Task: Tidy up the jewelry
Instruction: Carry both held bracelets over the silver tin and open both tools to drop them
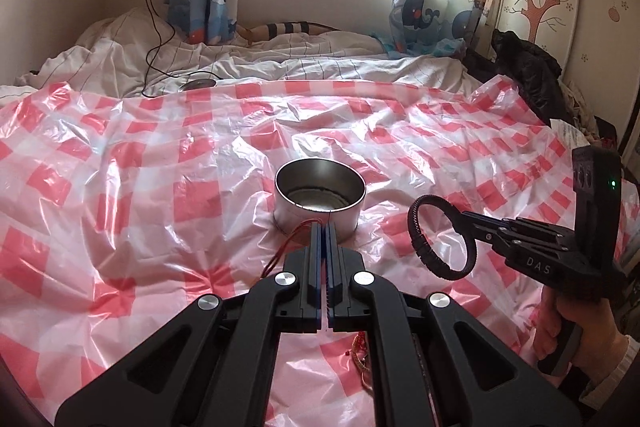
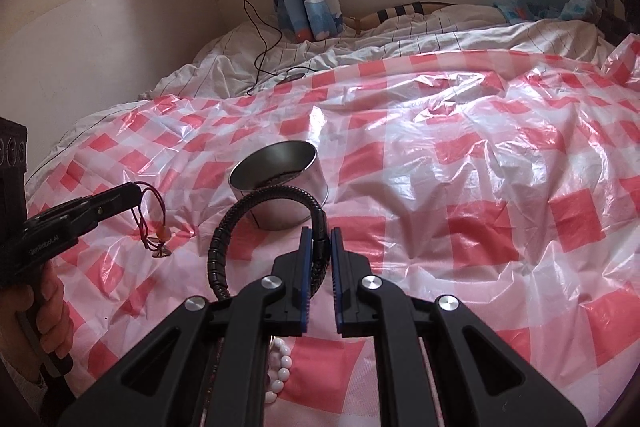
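A round metal tin stands open on the red-and-white checked plastic sheet; it also shows in the right wrist view. My left gripper is shut on a thin red cord necklace with a small pendant hanging down, held just in front of the tin. My right gripper is shut on a black ribbed bangle, held above the sheet right of the tin; the bangle also shows in the left wrist view.
A white bead bracelet lies on the sheet under my right gripper. A red and gold chain lies under my left gripper. Rumpled white bedding, a charger cable and curtains lie beyond. Dark clothes sit at right.
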Available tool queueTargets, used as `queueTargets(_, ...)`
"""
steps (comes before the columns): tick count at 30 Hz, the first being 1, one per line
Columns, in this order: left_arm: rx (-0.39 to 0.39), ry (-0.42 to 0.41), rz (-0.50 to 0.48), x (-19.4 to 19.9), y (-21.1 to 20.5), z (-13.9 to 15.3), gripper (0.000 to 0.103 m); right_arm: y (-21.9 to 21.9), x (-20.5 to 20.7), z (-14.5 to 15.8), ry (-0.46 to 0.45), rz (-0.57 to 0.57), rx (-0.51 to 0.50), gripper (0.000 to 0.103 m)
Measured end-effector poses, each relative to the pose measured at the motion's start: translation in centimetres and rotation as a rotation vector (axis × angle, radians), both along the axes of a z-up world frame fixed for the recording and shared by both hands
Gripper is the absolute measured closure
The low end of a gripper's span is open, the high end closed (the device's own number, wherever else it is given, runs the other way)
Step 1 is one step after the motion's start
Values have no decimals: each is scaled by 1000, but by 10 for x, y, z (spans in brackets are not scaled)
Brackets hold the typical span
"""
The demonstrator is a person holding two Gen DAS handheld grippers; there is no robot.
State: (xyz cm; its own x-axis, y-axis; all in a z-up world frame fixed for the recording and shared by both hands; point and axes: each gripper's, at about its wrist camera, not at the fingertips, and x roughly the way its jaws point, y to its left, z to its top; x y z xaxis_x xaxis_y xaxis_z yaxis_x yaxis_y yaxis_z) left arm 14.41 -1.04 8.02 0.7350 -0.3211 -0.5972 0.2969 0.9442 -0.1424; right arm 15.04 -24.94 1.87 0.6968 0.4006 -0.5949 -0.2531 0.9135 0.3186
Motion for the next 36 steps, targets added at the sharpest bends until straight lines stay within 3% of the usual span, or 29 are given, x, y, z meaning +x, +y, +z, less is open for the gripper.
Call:
queueTargets(10,-99,-32,-18,44,0,33,102,9,37,19,-66,-15,-22,93)
queueTargets(16,-142,-32,-29,74,-15,33,102,26,66,22,-75,-13,-77,93)
queueTargets(27,-182,73,-26,126,-29,-9,102,39,106,9,-53,-22,-144,93)
queueTargets(36,-128,236,-30,143,-30,-55,101,53,115,-3,-47,-7,-198,92)
